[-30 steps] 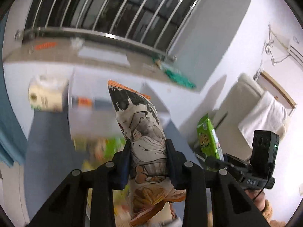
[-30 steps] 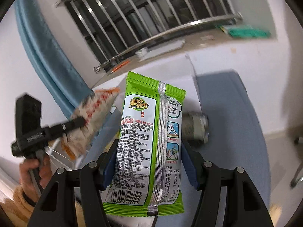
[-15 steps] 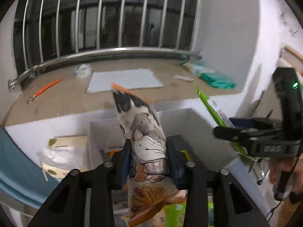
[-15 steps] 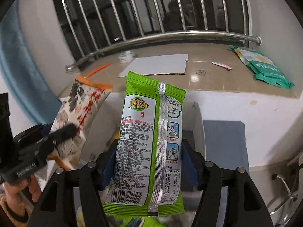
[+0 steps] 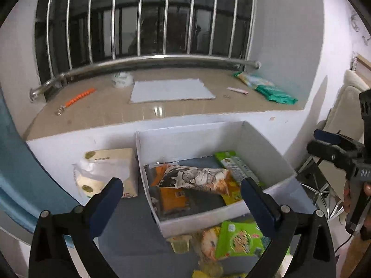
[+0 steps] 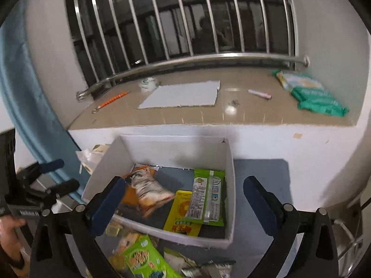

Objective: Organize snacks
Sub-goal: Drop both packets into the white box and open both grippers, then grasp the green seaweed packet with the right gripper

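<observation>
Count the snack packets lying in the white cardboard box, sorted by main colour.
Orange-and-white cartoon-printed packet: 1
Flat plain orange packet: 1
Yellow packet: 1
Green foil packet: 1
Total: 4 that show in the white cardboard box

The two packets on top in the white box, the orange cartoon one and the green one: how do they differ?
The orange cartoon packet is puffy and crumpled; the green packet is flat.
The orange cartoon packet lies toward the box's left side, the green packet toward its right.
Both lie loose inside the white box.
</observation>
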Action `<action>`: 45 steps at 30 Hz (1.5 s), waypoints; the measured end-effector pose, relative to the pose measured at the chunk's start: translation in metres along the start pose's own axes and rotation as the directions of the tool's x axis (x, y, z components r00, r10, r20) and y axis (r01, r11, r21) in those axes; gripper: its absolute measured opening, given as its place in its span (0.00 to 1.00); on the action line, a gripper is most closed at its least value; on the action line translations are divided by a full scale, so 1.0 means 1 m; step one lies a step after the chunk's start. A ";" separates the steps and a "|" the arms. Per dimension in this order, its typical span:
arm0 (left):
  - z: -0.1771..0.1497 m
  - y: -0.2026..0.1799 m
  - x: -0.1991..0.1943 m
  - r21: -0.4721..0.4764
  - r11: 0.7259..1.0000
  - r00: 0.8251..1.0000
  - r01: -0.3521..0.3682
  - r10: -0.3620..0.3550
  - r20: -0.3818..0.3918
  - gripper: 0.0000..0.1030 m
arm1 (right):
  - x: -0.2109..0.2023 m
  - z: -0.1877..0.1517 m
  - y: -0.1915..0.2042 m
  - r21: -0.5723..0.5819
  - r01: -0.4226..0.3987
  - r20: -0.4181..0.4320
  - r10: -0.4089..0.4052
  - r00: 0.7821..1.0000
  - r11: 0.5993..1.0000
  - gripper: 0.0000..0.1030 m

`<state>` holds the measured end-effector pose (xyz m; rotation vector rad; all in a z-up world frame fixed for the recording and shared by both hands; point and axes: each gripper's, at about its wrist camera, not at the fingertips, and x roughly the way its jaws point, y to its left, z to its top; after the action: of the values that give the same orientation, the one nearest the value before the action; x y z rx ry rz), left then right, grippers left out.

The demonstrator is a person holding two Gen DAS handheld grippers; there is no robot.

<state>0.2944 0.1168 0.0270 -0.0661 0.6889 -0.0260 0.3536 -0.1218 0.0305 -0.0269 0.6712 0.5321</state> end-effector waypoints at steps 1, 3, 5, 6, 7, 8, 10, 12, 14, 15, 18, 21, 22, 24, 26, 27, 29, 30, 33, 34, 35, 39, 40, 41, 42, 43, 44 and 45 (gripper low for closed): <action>-0.006 -0.004 -0.016 0.010 1.000 1.000 0.001 -0.001 0.023 1.00 | -0.015 -0.008 0.004 -0.025 -0.011 0.013 0.012 1.000 1.000 1.00; -0.019 -0.011 -0.041 0.022 1.000 0.998 0.016 -0.017 0.062 1.00 | -0.034 -0.021 0.010 -0.051 -0.027 0.037 0.029 0.999 0.998 1.00; -0.040 -0.019 -0.067 0.040 0.999 0.995 0.034 -0.038 0.094 1.00 | -0.057 -0.041 0.016 -0.085 -0.054 0.052 0.059 0.997 0.995 1.00; -0.055 -0.024 -0.079 0.048 0.998 0.994 0.042 -0.047 0.103 1.00 | -0.068 -0.054 0.018 -0.101 -0.058 0.056 0.064 0.996 0.993 1.00; -0.067 -0.027 -0.088 0.053 0.998 0.993 0.045 -0.051 0.106 1.00 | -0.081 -0.070 0.021 -0.116 -0.060 0.068 0.069 0.995 0.991 1.00; -0.081 -0.030 -0.097 0.055 0.997 0.993 0.051 -0.056 0.108 1.00 | -0.089 -0.081 0.023 -0.125 -0.062 0.077 0.072 0.994 0.990 1.00; -0.106 -0.034 -0.111 0.043 0.997 0.991 0.066 -0.071 0.114 1.00 | -0.105 -0.115 0.024 -0.136 -0.067 0.081 0.079 0.994 0.988 1.00; -0.131 -0.036 -0.120 0.016 0.995 0.989 0.099 -0.101 0.105 1.00 | -0.110 -0.137 0.026 -0.139 -0.080 0.063 0.089 0.994 0.987 1.00; -0.153 -0.039 -0.125 -0.005 0.993 0.990 0.115 -0.114 0.080 1.00 | -0.109 -0.161 0.029 -0.151 -0.080 0.022 0.084 0.996 0.985 1.00; -0.161 -0.040 -0.126 -0.010 0.994 0.992 0.109 -0.108 0.070 1.00 | -0.107 -0.167 0.029 -0.162 -0.074 0.008 0.076 0.997 0.984 1.00; -0.183 -0.045 -0.129 -0.005 0.996 0.994 0.093 -0.092 0.057 1.00 | -0.095 -0.179 0.036 -0.234 -0.044 -0.018 0.041 0.999 0.971 1.00; -0.195 -0.042 -0.130 -0.034 0.994 0.993 0.108 -0.107 0.041 1.00 | -0.074 -0.176 0.046 -0.292 -0.059 -0.073 0.040 0.997 0.955 1.00; -0.198 -0.039 -0.128 -0.049 0.992 0.993 0.113 -0.111 0.033 1.00 | -0.061 -0.170 0.052 -0.330 -0.064 -0.098 0.033 0.995 0.942 1.00; -0.203 -0.035 -0.125 -0.065 0.992 0.994 0.108 -0.107 0.019 1.00 | -0.041 -0.170 0.060 -0.400 -0.049 -0.142 -0.009 0.990 0.915 1.00; -0.207 -0.031 -0.121 -0.072 0.992 0.994 0.107 -0.107 0.003 1.00 | -0.012 -0.162 0.068 -0.465 -0.038 -0.196 -0.061 0.979 0.884 1.00; -0.208 -0.029 -0.119 -0.072 0.992 0.994 0.108 -0.108 -0.003 1.00 | 0.000 -0.159 0.070 -0.485 -0.050 -0.216 -0.064 0.974 0.873 1.00; -0.213 -0.024 -0.115 -0.075 0.992 0.994 0.105 -0.107 -0.022 1.00 | 0.026 -0.152 0.075 -0.509 -0.099 -0.279 -0.055 0.959 0.855 1.00; -0.214 -0.022 -0.113 -0.075 0.992 0.994 0.105 -0.107 -0.029 1.00 | 0.034 -0.149 0.077 -0.513 -0.118 -0.301 -0.049 0.952 0.850 1.00; -0.220 -0.018 -0.104 -0.077 0.992 0.993 0.097 -0.102 -0.056 1.00 | 0.062 -0.141 0.083 -0.555 -0.137 -0.345 -0.077 0.936 0.821 1.00; -0.221 -0.017 -0.101 -0.078 0.992 0.993 0.096 -0.101 -0.064 1.00 | 0.070 -0.139 0.086 -0.573 -0.138 -0.350 -0.088 0.933 0.808 1.00; -0.222 -0.017 -0.098 -0.081 0.992 0.992 0.099 -0.105 -0.072 1.00 | 0.075 -0.138 0.088 -0.582 -0.148 -0.362 -0.092 0.928 0.800 1.00; -0.223 -0.018 -0.087 -0.079 0.989 0.987 0.123 -0.131 -0.095 1.00 | 0.100 -0.141 0.093 -0.598 -0.200 -0.440 -0.110 0.891 0.776 0.98; -0.222 -0.019 -0.084 -0.075 0.989 0.986 0.126 -0.133 -0.101 1.00 | 0.104 -0.143 0.094 -0.601 -0.208 -0.457 -0.118 0.882 0.772 0.94; -0.222 -0.019 -0.081 -0.071 0.990 0.985 0.124 -0.131 -0.109 1.00 | 0.107 -0.145 0.095 -0.603 -0.214 -0.472 -0.126 0.873 0.769 0.81; -0.221 -0.020 -0.078 -0.069 0.990 0.985 0.122 -0.130 -0.114 1.00 | 0.110 -0.147 0.094 -0.602 -0.213 -0.483 -0.138 0.864 0.769 0.70; -0.220 -0.020 -0.074 -0.071 0.990 0.984 0.122 -0.130 -0.119 1.00 | 0.111 -0.148 0.093 -0.598 -0.210 -0.486 -0.141 0.863 0.774 0.70; -0.220 -0.020 -0.071 -0.075 0.990 0.984 0.120 -0.129 -0.124 1.00 | 0.108 -0.148 0.092 -0.590 -0.217 -0.483 -0.125 0.867 0.778 0.69; -0.219 -0.020 -0.069 -0.077 0.990 0.983 0.121 -0.131 -0.128 1.00 | 0.105 -0.147 0.091 -0.581 -0.222 -0.481 -0.110 0.870 0.783 0.69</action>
<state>0.1019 0.0883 -0.0963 -0.1761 0.8178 -0.1293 0.2930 -0.0231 -0.1357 -0.8039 0.9733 0.8049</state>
